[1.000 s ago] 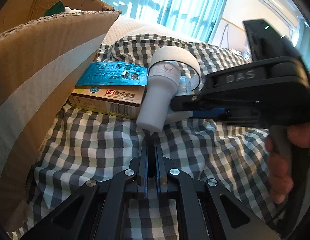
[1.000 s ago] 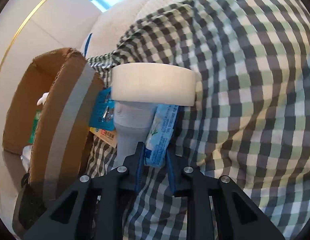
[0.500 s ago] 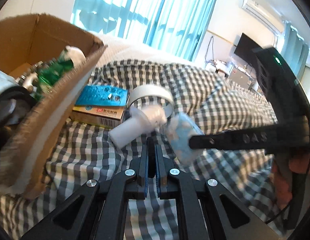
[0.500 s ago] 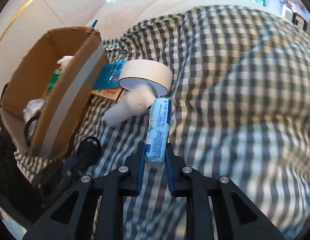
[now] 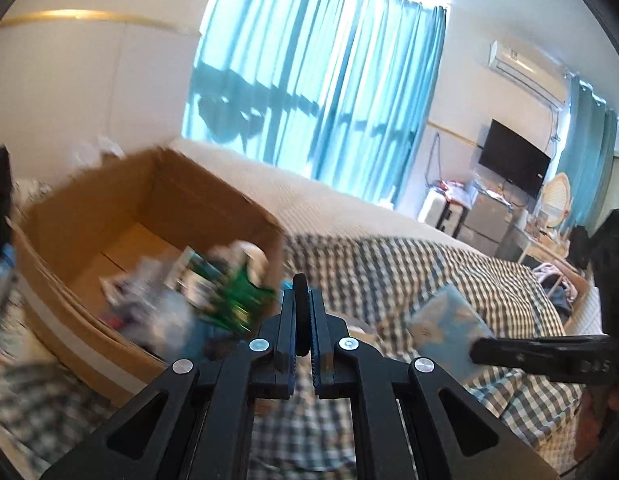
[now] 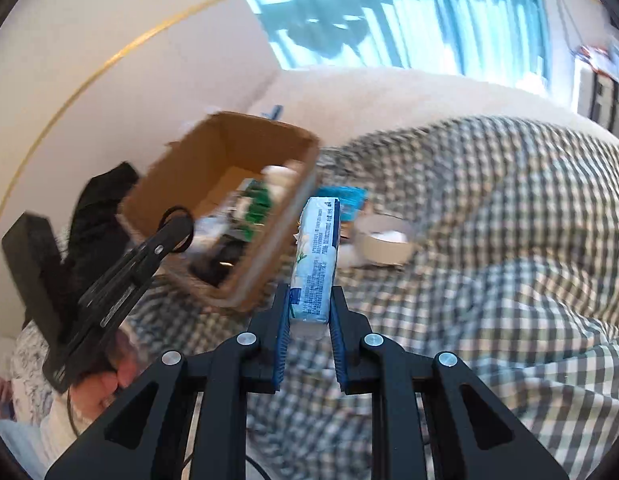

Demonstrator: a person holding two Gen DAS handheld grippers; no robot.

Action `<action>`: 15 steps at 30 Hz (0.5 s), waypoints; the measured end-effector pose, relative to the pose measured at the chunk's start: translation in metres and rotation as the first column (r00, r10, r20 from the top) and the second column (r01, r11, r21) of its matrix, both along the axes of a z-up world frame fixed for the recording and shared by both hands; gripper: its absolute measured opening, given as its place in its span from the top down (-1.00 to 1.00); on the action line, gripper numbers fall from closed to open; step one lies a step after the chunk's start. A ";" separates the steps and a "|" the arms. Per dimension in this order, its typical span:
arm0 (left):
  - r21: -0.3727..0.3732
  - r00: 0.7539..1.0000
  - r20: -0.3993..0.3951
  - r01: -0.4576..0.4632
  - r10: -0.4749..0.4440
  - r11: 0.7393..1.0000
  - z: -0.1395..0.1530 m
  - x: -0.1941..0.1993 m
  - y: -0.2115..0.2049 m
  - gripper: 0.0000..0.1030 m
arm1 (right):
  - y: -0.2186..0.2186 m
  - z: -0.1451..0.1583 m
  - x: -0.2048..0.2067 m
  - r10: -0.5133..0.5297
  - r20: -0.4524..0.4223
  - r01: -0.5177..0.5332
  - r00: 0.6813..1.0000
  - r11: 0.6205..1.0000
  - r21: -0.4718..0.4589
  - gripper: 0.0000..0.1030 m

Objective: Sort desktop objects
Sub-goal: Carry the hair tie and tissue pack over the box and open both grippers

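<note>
— Can we read anything here?
— Only part of "DAS" on the right gripper [image 5: 479, 350], blurred, seen from the left wrist. The tissue pack [image 6: 317, 256] carries fine print, but we can't make it out.

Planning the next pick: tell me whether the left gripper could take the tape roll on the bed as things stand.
Probably not yet. The left gripper is shut on a black ring, so it has no free jaws. The tape roll itself lies open on the checked blanket, beside the cardboard box.
</note>
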State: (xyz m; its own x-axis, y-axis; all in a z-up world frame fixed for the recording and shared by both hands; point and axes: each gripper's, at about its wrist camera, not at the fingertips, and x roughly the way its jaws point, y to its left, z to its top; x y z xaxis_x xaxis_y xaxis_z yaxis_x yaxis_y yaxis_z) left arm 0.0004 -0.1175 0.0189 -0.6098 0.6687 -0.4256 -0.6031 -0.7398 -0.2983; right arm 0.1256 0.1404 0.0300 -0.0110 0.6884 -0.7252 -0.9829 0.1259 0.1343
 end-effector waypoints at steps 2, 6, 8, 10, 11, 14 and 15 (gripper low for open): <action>-0.002 1.000 -0.017 -0.008 0.008 1.000 0.010 -0.008 -0.012 0.88 | 0.010 0.004 -0.014 0.030 -0.002 -0.030 1.000 0.999 0.011 0.66; -0.024 0.998 -0.058 -0.028 0.026 0.999 0.023 -0.024 -0.029 0.88 | 0.047 0.008 -0.044 0.103 -0.019 -0.102 0.995 0.995 0.017 0.66; -0.043 0.996 -0.076 -0.044 0.041 0.998 0.024 -0.037 -0.036 0.88 | 0.065 0.004 -0.057 0.131 -0.020 -0.131 0.991 0.991 0.018 0.66; -0.039 0.995 -0.083 -0.057 0.054 0.998 0.020 -0.050 -0.041 0.88 | 0.087 -0.003 -0.070 0.162 -0.021 -0.162 0.987 0.987 0.011 0.66; -0.043 0.996 -0.075 -0.060 0.056 0.997 0.017 -0.059 -0.043 0.88 | 0.095 -0.008 -0.075 0.171 -0.022 -0.171 0.985 0.985 0.004 0.66; -0.052 0.996 -0.048 -0.079 0.076 0.996 0.003 -0.081 -0.051 0.88 | 0.126 -0.022 -0.085 0.184 -0.019 -0.184 0.983 0.983 -0.018 0.66; -0.054 0.997 -0.038 -0.076 0.074 0.996 -0.003 -0.088 -0.052 0.88 | 0.133 -0.024 -0.085 0.183 -0.018 -0.184 0.983 0.983 -0.019 0.66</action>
State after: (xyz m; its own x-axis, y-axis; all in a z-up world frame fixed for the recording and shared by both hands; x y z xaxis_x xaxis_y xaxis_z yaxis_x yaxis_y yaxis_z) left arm -0.0872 -0.1700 0.0163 -0.6726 0.5966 -0.4378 -0.5552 -0.7980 -0.2344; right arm 0.0406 0.2738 0.0057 -0.1474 0.6584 -0.7381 -0.9873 -0.0535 0.1494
